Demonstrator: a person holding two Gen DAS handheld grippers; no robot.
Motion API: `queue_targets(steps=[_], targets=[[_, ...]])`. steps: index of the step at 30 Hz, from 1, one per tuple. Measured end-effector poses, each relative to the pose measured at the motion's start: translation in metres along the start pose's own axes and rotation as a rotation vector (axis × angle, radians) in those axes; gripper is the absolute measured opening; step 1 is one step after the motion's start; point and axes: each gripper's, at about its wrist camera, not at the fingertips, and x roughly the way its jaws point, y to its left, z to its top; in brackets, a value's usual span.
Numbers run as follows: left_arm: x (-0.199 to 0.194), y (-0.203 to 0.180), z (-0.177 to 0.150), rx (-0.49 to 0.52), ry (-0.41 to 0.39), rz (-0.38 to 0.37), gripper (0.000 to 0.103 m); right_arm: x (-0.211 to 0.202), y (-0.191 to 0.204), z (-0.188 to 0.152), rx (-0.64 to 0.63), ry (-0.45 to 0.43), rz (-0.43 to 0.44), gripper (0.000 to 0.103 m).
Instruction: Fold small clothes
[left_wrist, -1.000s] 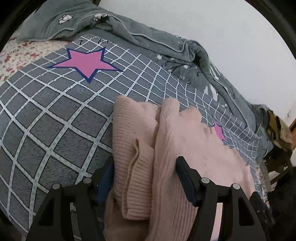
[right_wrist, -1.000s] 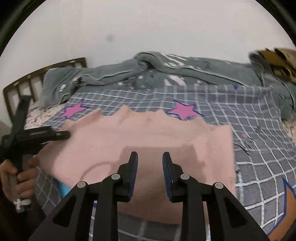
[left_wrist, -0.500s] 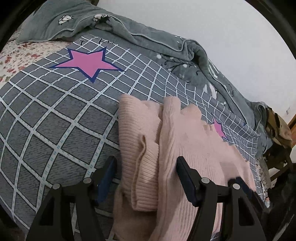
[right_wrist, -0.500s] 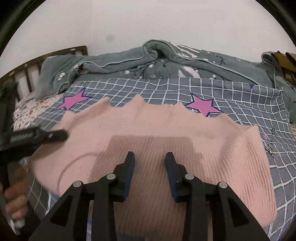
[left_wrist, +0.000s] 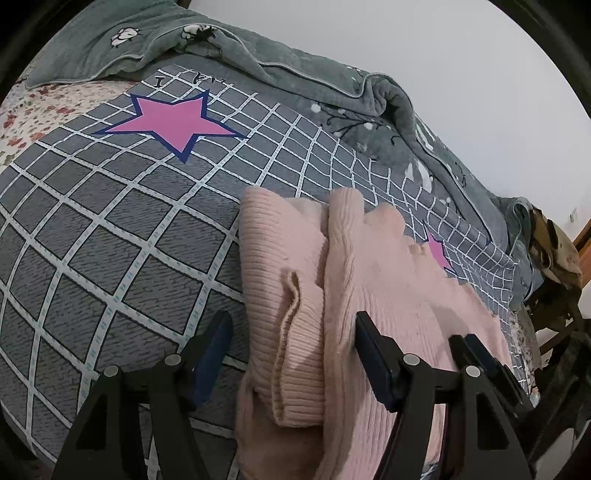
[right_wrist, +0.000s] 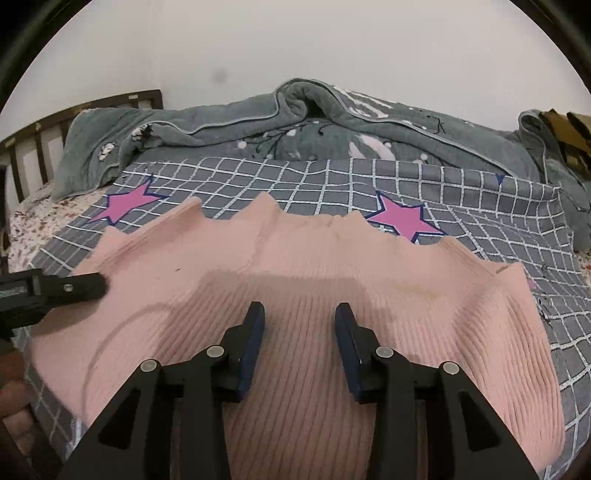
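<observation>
Pink ribbed sweater (right_wrist: 303, 273) lay folded on bed (right_wrist: 480, 206); left gripper (left_wrist: 291, 332) jaws wide, gripping nothing; right gripper (right_wrist: 299, 314) jaws opening, empty.

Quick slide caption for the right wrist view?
Right claw, jaws opening, over a pink sweater spread on the checked bedspread.

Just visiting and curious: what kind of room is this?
Most likely a bedroom: a checked star-print bedspread, a rumpled grey quilt by the wall, and a wooden headboard.
</observation>
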Motion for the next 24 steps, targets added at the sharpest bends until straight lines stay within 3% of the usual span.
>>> queue_targets(steps=[7,19,24], targets=[[0.002,-0.007,-0.004,0.031,-0.026,0.041,0.066,-0.014,0.002,-0.006,-0.048,0.013,0.005,0.039],[0.000,-0.005,-0.007,0.012,-0.050,0.031,0.065,-0.023,0.004,-0.012,-0.050,0.009,0.008,0.039],[0.001,-0.006,-0.007,0.017,-0.035,-0.001,0.064,-0.028,0.001,-0.012,-0.026,0.011,0.052,0.039]])
